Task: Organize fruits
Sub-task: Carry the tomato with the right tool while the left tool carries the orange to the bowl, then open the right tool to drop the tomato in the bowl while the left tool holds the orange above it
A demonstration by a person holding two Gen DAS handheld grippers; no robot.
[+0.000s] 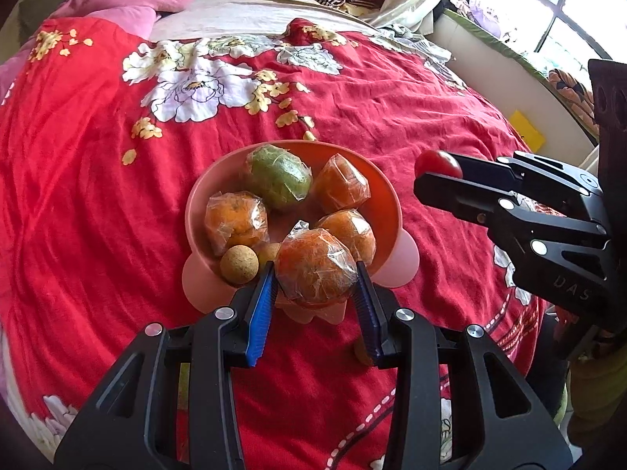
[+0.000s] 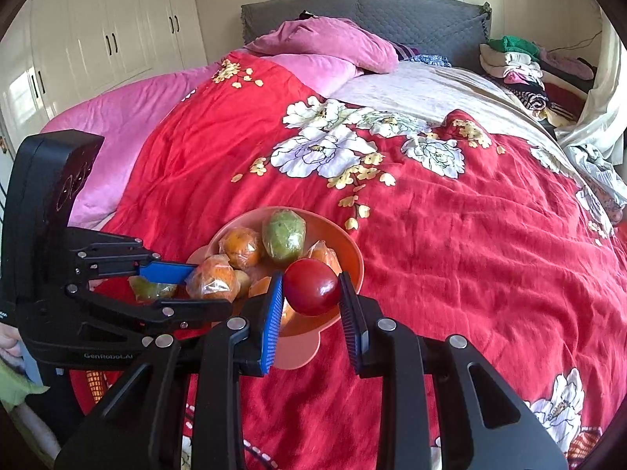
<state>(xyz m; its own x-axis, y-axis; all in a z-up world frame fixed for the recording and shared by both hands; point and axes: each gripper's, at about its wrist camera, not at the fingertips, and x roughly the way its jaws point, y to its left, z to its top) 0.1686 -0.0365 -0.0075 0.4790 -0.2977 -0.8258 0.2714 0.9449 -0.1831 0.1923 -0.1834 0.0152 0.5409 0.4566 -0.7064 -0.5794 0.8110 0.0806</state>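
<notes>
Pink petal-rimmed plastic bowl point(image 1: 196, 211) sits on the red floral quilt point(image 1: 98, 196), mid-bed. Already inside: three plastic-wrapped orange mandarins point(image 1: 236, 220), one wrapped green fruit point(image 1: 280, 176), plus a small tan rough-skinned round fruit point(image 1: 239, 264) at the near rim, with another like it half hidden behind. So most of the fruit looks collected; my read is the task is well past halfway.

Left to right:

Left gripper point(image 1: 315, 274) is clamped on a fourth wrapped orange mandarin point(image 1: 313, 268), blue-padded fingers point(image 1: 260, 305) pressing both sides. The fruit hangs over the near rim of the bowl, not yet set down. In the right wrist view this gripper comes in roughly level from the left, with a wrapped greenish fruit point(image 2: 151, 289) lying beneath its fingers, outside the bowl on the quilt. Probably one left to pick.

In the left wrist view a small tan thing point(image 1: 361, 352) peeks out behind the left gripper's right finger, on the quilt; too hidden to name, maybe another loose fruit.

Right gripper point(image 2: 311, 293) is pinching a glossy red tomato-like round fruit point(image 2: 311, 286) between its pads. It's held up off the quilt, just beside the bowl's right side and near its rim; unclear whether it is over the bowl or short of it. Gripper points in from the right, tilted slightly downward.

Left to do, by my judgement: drop both held fruits, then fetch the greenish one and whatever the tan thing is.
</notes>
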